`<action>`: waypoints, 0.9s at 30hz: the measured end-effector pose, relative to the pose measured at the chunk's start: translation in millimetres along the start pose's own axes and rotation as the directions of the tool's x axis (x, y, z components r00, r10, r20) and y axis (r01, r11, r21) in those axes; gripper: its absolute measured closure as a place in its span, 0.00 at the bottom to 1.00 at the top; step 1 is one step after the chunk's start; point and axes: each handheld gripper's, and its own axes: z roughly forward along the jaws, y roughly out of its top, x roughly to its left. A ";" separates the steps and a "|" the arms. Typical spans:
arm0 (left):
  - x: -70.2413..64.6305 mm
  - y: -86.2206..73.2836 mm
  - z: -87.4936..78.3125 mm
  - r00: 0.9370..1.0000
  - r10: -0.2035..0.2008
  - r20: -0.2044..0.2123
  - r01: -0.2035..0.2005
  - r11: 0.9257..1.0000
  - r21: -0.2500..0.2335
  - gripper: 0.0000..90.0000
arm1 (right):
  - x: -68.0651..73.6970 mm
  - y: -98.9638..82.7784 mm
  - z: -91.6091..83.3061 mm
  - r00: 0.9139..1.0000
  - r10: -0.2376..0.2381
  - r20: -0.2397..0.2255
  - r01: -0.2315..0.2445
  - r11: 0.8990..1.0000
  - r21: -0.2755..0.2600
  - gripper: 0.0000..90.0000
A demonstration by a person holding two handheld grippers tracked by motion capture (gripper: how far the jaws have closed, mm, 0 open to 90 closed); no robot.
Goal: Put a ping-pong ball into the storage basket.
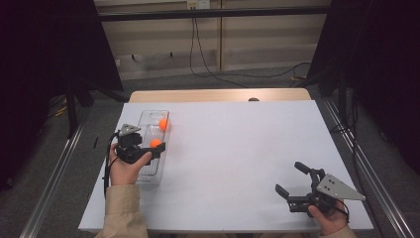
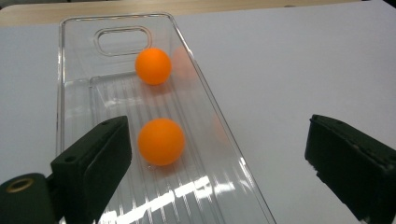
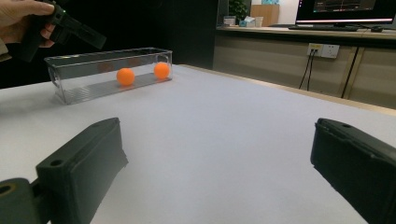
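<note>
— Where do we have the left tool (image 1: 157, 149) right now?

— We hold it over the near half of the clear tray (image 1: 146, 173), which lies along the left side of the white counter (image 1: 237, 148). Its jaws stand wide apart with nothing pressed between them. From the left gripper view, one jaw hangs over the tray's left wall and the other out over bare counter to the right of the tray.

— And the orange balls?

— Both lie inside the tray, on its ribbed floor. The nearer ball (image 2: 161, 141) sits just ahead of the left jaw, free of both jaws; we cannot tell from the high view whether the tool touches it. The farther ball (image 2: 153, 66) rests toward the far end, just before the oval handle cut-out (image 2: 121, 41), well apart from the first.

— What about our right tool (image 1: 289, 179)?

— We hold it at the near right corner of the counter, well apart from the tray. Its jaws gape too, empty, pointing across the counter toward the tray. In the right gripper view we see both balls through the tray's clear wall, and our left hand (image 3: 21, 18) with its tool above the tray's left end.
</note>
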 end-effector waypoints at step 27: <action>-4.9 -16.1 -14.4 0.998 0.019 0.061 -0.014 0.996 -0.085 0.05 | 0.1 0.4 -0.2 1.000 0.001 -0.001 -0.001 1.000 -0.002 0.03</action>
